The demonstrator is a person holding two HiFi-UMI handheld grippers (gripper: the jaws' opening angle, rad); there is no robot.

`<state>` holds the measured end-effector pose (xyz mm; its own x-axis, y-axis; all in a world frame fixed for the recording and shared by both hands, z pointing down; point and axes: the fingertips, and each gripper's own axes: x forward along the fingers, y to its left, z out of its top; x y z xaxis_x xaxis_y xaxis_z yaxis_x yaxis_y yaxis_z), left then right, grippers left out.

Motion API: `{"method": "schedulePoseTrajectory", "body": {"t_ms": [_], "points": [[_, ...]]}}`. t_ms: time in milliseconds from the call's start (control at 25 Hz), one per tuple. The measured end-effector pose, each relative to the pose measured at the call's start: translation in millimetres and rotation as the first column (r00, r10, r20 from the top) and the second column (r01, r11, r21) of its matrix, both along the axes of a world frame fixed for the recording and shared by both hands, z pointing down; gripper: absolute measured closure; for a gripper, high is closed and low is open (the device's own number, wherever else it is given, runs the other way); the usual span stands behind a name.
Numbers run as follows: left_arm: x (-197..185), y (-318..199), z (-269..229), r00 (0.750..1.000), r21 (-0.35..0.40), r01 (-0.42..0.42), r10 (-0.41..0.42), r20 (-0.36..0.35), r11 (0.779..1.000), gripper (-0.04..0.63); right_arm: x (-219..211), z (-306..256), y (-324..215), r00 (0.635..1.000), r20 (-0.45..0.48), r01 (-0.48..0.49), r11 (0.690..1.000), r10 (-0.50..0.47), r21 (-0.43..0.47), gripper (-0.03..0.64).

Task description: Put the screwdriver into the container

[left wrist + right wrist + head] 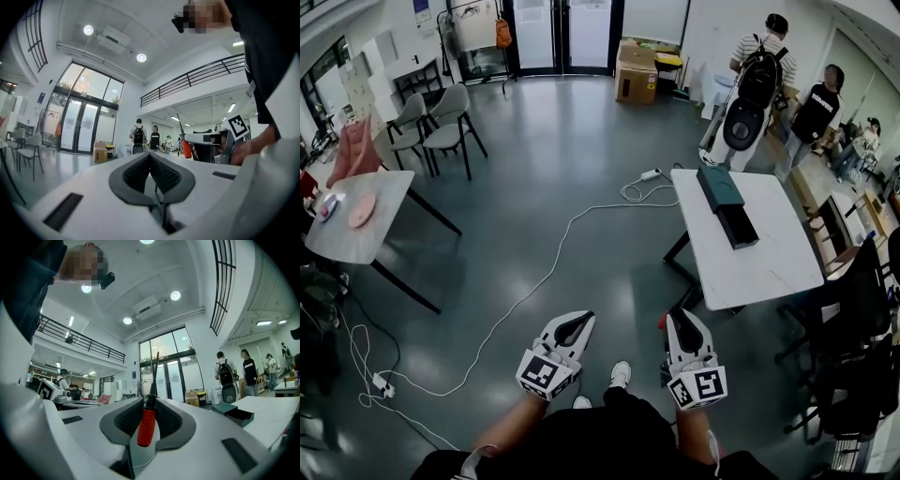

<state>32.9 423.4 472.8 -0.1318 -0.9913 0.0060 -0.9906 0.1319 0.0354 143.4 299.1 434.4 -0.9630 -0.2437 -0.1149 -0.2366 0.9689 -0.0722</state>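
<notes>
A screwdriver with a red handle [146, 425] and a dark shaft [155, 369] stands upright between the pads of my right gripper [151, 399], which is shut on it. In the head view the right gripper [675, 319] hovers low over the floor, and a sliver of the red handle [662, 322] shows at its left side. My left gripper [580, 319] is beside it, its tips [150, 154] closed together with nothing in them. The container, an open black box [738, 226] next to a dark green box [718, 186], lies on the white table ahead to the right, and its black box [241, 415] also shows in the right gripper view.
The white table [769, 267] stands ahead to the right, with a black chair [861, 309] beside it. A white cable [546, 274] runs across the grey floor to a power strip [382, 382]. Another table [370, 230] and chairs [441, 122] are at the left. Two people [761, 70] stand at the back right.
</notes>
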Motion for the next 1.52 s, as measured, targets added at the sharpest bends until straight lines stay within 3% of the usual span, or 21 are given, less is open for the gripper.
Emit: {"method": "schedulePoseTrajectory", "body": {"t_ms": [440, 760, 920, 1240, 1520], "points": [[-37, -88, -2, 0.999, -0.028, 0.037, -0.037, 0.008, 0.999, 0.589, -40, -1, -90, 1.0, 0.004, 0.023, 0.999, -0.024, 0.026, 0.525], [-41, -140, -4, 0.998, -0.022, 0.018, -0.017, 0.059, 1.0, 0.59, -51, 0, -142, 0.999, 0.027, 0.033, 0.999, -0.033, 0.03, 0.525], [-48, -159, -1, 0.999, -0.032, 0.024, -0.022, 0.046, 0.999, 0.59, -57, -1, -160, 0.999, 0.036, 0.039, 0.999, -0.04, 0.031, 0.525], [-58, -200, 0, 0.999, -0.032, -0.02, 0.021, 0.04, 0.999, 0.59, -66, -7, -196, 0.998, 0.062, 0.008, 0.999, -0.01, 0.035, 0.525], [-97, -243, -2, 0.997, -0.008, -0.066, 0.066, 0.026, 0.998, 0.589, -100, -13, -229, 0.997, 0.073, -0.036, 0.999, 0.034, 0.03, 0.525]]}}
